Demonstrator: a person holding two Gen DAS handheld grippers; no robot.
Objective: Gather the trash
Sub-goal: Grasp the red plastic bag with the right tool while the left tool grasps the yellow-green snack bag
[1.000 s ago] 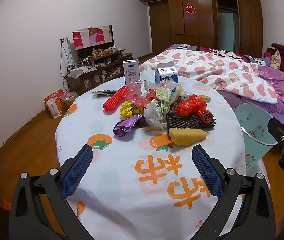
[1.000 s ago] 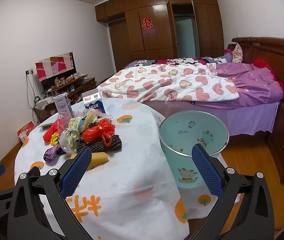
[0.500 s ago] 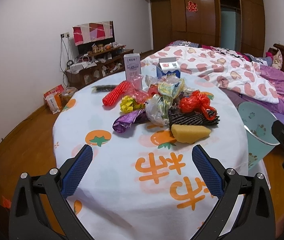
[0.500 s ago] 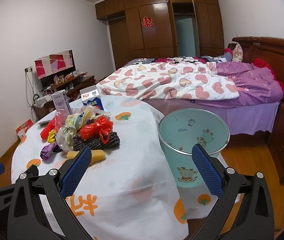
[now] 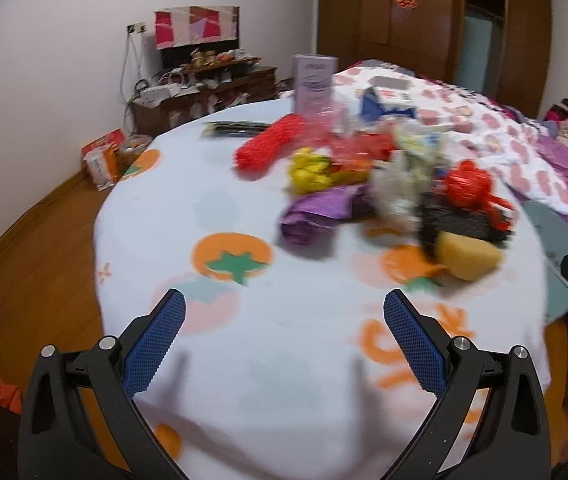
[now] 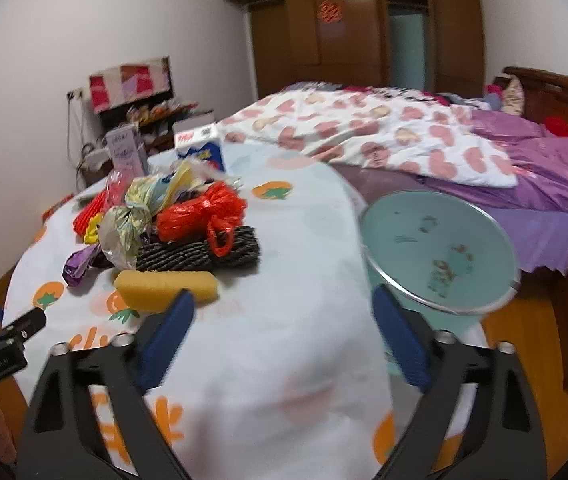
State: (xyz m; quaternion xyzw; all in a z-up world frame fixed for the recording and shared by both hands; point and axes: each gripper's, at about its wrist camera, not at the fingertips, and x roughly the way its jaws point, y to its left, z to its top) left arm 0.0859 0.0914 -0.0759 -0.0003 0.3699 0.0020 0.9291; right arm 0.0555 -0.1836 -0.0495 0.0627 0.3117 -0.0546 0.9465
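A heap of trash lies on the round table: a yellow sponge, a black woven pad, a red plastic bag, a purple wrapper, a red mesh roll and crumpled bags. A teal bin stands at the table's right edge. My left gripper is open and empty above the near tablecloth. My right gripper is open and empty, its left finger just in front of the sponge.
Two cartons stand behind the heap. A bed with a heart-print quilt lies beyond the bin. A TV stand stands at the left wall. The wooden floor surrounds the table.
Both grippers have moved forward and lower toward the table. The trash heap and the bin look nearer. Both views are blurred by motion.
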